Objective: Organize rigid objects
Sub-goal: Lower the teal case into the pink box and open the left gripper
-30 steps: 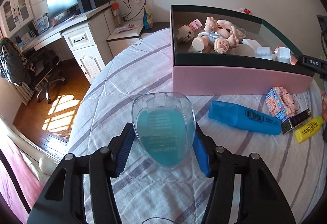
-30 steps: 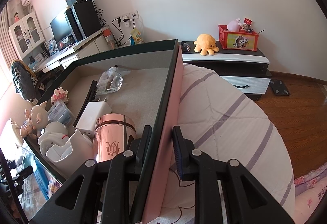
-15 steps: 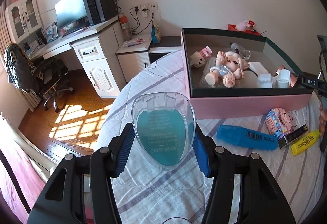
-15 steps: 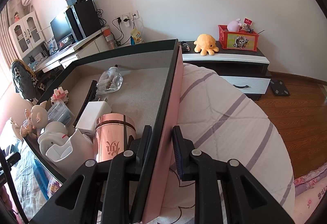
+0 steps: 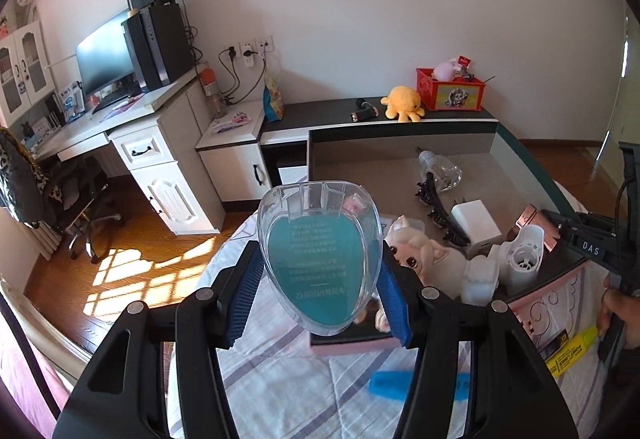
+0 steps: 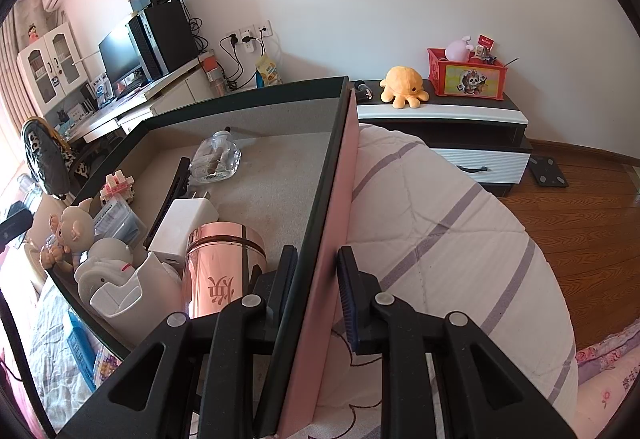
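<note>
Left gripper (image 5: 318,277) clamped on clear heart-shaped bottle (image 5: 319,253) of blue liquid; blue pads press its two sides, bottle standing up between fingers, held in air over near left corner of pink box (image 5: 554,301). Right gripper (image 6: 318,281) pinched on box's right wall (image 6: 334,207), one finger inside, one outside. Box rests on striped quilt (image 6: 436,223).

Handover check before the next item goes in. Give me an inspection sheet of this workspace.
Surface: striped bedspread.
Job's things: clear blue-backed case; pink box holding pig figurine, white charger, rose-gold tin, glass bottle.
Clutter: yellow highlighter, blue highlighter outside the box.
Grippers: left tongs shut on the case; right tongs clamp the box wall.
Cables: wall plugs.
Surroundings: desk, orange plush.
</note>
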`<state>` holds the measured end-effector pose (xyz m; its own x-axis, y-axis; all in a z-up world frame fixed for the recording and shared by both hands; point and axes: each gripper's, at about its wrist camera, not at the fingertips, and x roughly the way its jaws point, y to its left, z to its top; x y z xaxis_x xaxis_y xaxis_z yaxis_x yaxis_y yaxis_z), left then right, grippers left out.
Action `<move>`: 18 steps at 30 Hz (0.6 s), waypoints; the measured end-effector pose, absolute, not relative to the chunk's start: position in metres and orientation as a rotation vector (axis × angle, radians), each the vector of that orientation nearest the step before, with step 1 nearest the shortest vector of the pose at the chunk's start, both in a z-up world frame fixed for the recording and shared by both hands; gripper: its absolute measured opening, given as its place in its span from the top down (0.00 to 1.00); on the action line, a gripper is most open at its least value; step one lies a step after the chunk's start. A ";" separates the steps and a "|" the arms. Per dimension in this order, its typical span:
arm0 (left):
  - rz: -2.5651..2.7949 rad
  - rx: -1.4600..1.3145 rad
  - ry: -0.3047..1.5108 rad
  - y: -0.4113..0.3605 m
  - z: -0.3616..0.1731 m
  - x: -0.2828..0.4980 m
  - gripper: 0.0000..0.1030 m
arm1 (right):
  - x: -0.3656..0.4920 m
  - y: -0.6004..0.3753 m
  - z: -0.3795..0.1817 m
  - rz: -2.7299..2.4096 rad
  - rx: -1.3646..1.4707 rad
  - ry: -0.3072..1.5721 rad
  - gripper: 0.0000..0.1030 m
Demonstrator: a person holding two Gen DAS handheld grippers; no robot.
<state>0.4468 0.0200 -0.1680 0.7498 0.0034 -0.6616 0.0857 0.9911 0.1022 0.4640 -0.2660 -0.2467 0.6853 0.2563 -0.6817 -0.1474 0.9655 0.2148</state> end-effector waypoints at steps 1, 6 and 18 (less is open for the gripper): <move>-0.055 0.127 0.737 0.015 -0.171 0.455 0.45 | 0.464 -0.266 -0.247 0.227 0.147 0.784 0.80; -0.083 0.134 0.773 -0.010 -0.181 0.490 0.45 | 0.464 -0.266 -0.247 0.228 0.148 0.784 0.80; -0.138 0.171 0.814 -0.058 -0.202 0.522 0.45 | 0.464 -0.266 -0.246 0.235 0.152 0.784 0.79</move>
<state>0.5220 -0.0581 -0.2023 0.6787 -0.0571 -0.7322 0.1880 0.9773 0.0980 0.4645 -0.2657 -0.2464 0.6837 0.2652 -0.6799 -0.1524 0.9630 0.2224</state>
